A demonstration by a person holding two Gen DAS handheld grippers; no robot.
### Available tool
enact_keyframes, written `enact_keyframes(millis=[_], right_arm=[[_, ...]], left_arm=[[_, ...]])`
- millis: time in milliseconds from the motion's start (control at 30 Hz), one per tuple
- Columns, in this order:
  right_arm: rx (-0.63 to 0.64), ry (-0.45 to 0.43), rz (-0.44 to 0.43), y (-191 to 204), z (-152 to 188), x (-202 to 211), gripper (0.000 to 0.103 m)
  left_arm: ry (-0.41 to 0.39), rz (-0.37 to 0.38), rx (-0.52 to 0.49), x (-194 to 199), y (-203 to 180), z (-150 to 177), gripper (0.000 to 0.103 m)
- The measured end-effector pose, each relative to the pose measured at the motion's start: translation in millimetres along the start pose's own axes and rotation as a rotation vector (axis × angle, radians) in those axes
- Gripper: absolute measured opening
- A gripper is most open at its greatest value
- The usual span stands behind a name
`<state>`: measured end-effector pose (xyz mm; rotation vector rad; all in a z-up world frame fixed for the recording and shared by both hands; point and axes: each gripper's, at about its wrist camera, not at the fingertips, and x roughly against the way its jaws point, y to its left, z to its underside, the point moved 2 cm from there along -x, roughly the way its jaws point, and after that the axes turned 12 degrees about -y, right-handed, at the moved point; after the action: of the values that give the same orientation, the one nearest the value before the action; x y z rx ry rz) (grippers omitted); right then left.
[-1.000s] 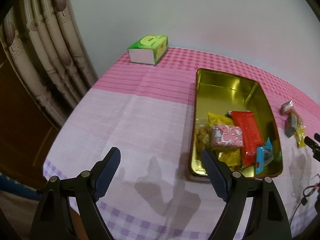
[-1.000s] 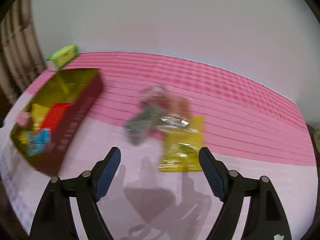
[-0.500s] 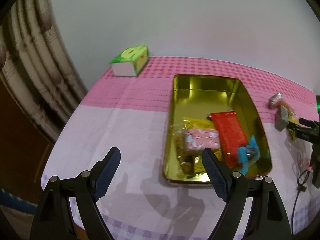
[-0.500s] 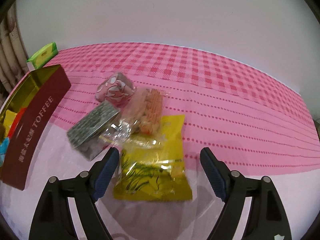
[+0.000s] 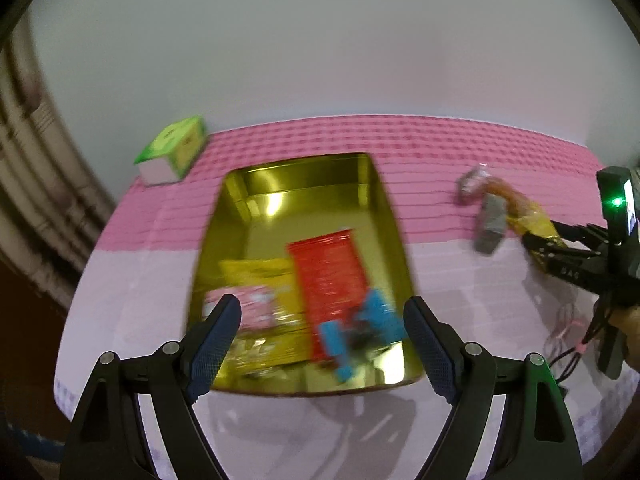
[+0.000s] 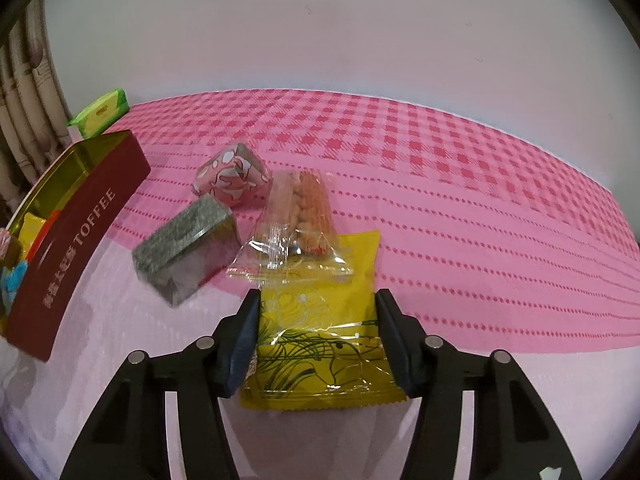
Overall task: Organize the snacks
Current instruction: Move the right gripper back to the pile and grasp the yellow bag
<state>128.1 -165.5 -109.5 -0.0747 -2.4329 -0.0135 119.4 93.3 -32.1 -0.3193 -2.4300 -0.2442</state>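
Yellow foil, printed with green grass blades, is what lies nearest in the right wrist view: a flat yellow snack packet (image 6: 320, 344) is bracketed on both long edges by the fingers of the right gripper (image 6: 316, 344), whose jaws are drawn in narrow against the packet's sides, so a grasp seems to be under way, though it cannot be told whether the packet has left the cloth. Overlapping its far end is a clear plastic sleeve of orange crackers (image 6: 300, 220), which may be dragged along if the packet is raised. Just left of that a grey speckled wrapped block (image 6: 188, 244) is seen, and behind it a pink patterned wrapped block (image 6: 234, 176); these are probably left for later trips. Well to the left stands the gold-lined maroon toffee tin (image 5: 390, 236), already loaded with red, yellow, pink and blue packets, the judged destination. Over its near end the left gripper (image 5: 322, 344) is held wide and empty, apparently in waiting. Farthest off, a green tissue box (image 5: 176, 148) sits on the pink checked tablecloth (image 6: 440, 168).
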Motion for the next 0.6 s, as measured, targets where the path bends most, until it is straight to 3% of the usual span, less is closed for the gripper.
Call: enact_keyframes(millis=[333,600], right_arm=[[0.007,-0.004,0.029,-29,29,34,0.052],[-0.033,-0.011,0.088,-70,42,51,0.052]], left_arm=[[-0.012,0.103,-0.066,-15,-72,-10,0.084],[-0.002,0.15,-0.102,-31,-107,-8,0.084]])
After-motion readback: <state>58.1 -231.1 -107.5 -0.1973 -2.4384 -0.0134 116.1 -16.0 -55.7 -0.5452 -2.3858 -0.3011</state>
